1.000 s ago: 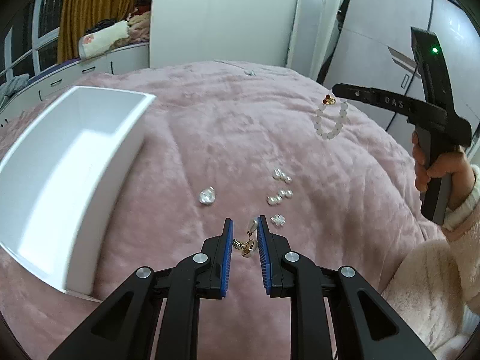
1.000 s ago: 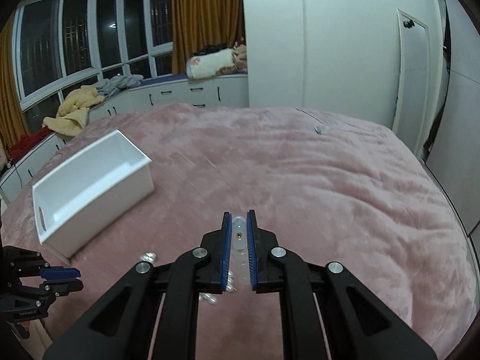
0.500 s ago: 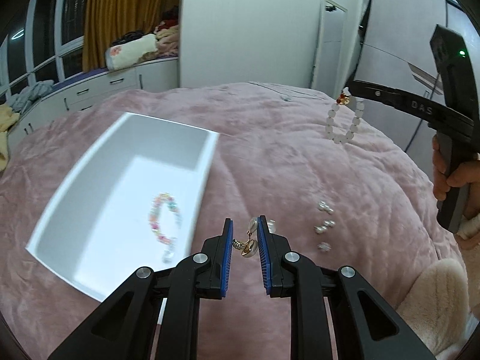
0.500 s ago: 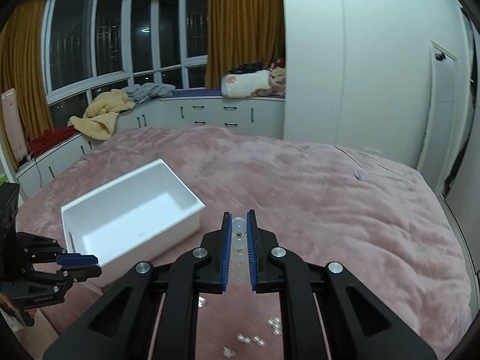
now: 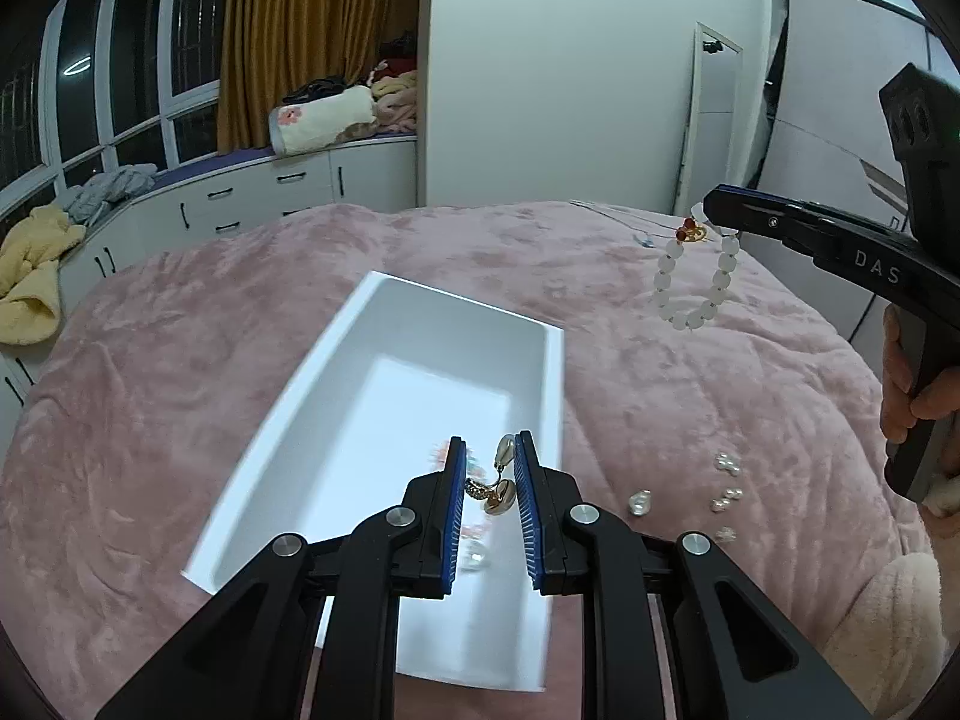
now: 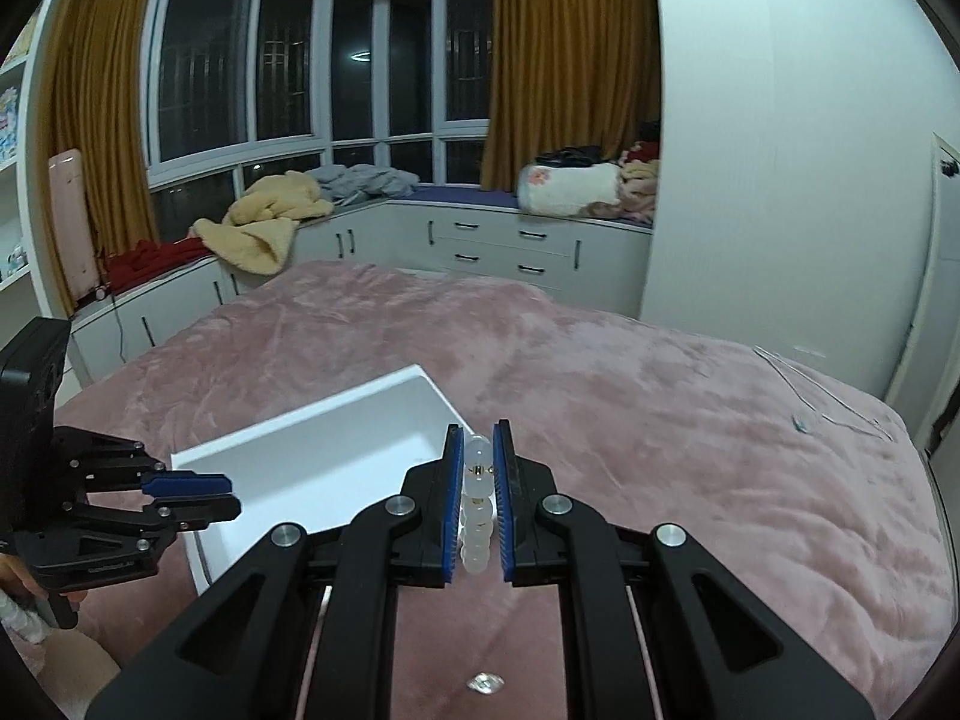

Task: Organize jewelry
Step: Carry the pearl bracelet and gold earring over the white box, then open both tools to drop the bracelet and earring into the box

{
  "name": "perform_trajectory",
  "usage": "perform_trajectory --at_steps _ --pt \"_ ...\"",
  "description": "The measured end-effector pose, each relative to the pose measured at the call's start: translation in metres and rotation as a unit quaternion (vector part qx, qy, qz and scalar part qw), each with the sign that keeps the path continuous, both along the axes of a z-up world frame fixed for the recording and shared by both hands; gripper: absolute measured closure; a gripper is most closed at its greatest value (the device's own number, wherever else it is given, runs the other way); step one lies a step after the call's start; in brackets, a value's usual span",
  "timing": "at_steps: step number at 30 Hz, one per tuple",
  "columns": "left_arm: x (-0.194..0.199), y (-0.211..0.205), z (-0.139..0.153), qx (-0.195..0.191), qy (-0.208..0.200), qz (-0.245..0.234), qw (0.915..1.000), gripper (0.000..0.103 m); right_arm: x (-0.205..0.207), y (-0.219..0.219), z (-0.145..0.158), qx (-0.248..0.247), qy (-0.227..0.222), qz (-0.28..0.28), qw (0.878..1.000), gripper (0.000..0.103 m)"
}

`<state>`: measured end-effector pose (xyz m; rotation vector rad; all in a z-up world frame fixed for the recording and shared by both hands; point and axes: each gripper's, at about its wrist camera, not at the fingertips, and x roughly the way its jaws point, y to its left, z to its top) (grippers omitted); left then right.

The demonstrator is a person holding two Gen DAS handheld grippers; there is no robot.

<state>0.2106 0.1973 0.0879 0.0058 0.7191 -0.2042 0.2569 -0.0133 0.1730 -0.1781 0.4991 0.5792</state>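
Left wrist view: the left gripper (image 5: 489, 483), pinching a gold earring (image 5: 497, 483), has moved over the white box (image 5: 555, 396) near its right rim. Right wrist view: the right gripper (image 6: 478, 507) has risen, level, clamped on a white bead bracelet (image 6: 477, 510) beside the box's (image 6: 384, 387) far corner.

Even, cool indoor light fills both views, and the dark window panes (image 6: 282, 66) show a reflected ring of ceiling light. The fluffy pink bed cover (image 5: 690, 396) is softly lit with faint shadows in its folds. The white rectangular plastic box (image 5: 420, 324) is bright, and its near edge smears with motion blur. Fisheye bending curves the walls and cabinets, and black vignette closes each corner. Small pieces near the lens look soft.
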Motion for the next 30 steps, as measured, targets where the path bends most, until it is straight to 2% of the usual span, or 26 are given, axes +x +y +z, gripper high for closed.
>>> perform_trajectory --at_steps 8,14,21,30 --pt "0.023 0.03 0.0 -0.001 0.009 0.023 0.9997 0.082 0.018 0.046 0.002 -0.004 0.011 0.036 0.999 0.092" --pt "0.039 0.039 -0.005 0.002 0.02 0.031 0.9993 0.082 0.038 0.072 -0.003 0.004 0.039 0.051 0.998 0.092" --pt "0.061 0.044 -0.027 0.018 0.055 0.043 0.9974 0.082 0.063 0.098 -0.025 0.004 0.085 0.06 0.995 0.092" --pt "0.074 0.043 -0.052 0.045 0.07 0.058 0.9948 0.082 0.091 0.112 -0.055 0.011 0.129 0.044 0.991 0.092"
